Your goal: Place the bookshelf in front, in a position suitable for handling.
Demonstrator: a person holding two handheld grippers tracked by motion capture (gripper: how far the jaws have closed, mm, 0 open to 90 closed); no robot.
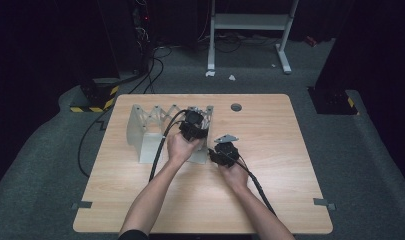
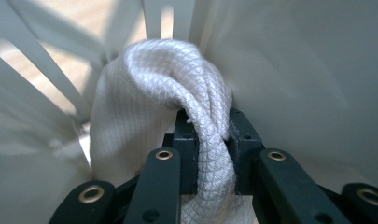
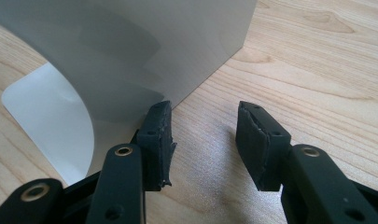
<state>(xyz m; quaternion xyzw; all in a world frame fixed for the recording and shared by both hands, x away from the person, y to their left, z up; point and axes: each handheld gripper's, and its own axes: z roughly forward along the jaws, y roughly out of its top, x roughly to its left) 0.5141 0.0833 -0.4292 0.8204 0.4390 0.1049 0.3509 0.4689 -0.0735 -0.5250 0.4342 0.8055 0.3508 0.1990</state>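
A white cloth (image 2: 168, 70) with a diamond weave is bunched inside a pale grey slatted rack (image 1: 146, 122) at the table's middle left. My left gripper (image 2: 207, 154) is shut on a fold of that cloth, and it sits at the rack's right end (image 1: 192, 125). The rack's slats (image 2: 46, 74) rise to the left of the cloth and a plain wall (image 2: 308, 70) stands to its right. My right gripper (image 3: 203, 140) is open with nothing between its fingers. It rests low on the table (image 1: 222, 151), its left finger (image 3: 156, 135) right by the rack's outer wall (image 3: 130, 46).
The wooden table (image 1: 270, 175) has a round grey cable cap (image 1: 236, 107) near its far edge. A flat curved foot (image 3: 46, 116) of the rack lies on the wood. Cables trail from both grippers toward the front edge. A white frame (image 1: 250, 22) stands on the floor beyond.
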